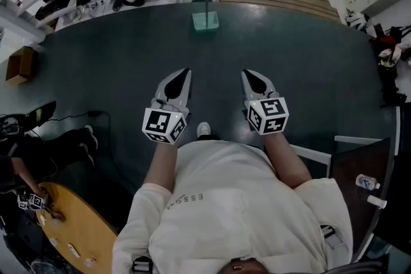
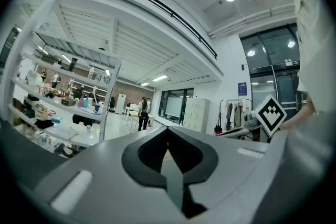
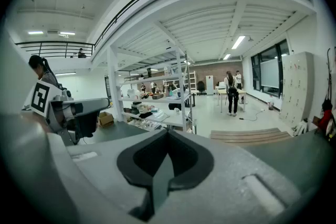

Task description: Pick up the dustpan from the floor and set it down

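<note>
My left claw (image 1: 186, 72) and right claw (image 1: 244, 73) — both clenched, empty — hang side by side; dustpan (image 1: 205, 18) stands on floor (image 1: 308, 74), well apart ahead.

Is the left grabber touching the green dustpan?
Apart. The head view shows a wide stretch of dark floor between the left gripper and the dustpan.

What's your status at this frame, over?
Left tool shut, empty. Right tool shut, empty. Dustpan on the floor ahead, untouched, handle up. Nothing seen between tools and dustpan.
</note>
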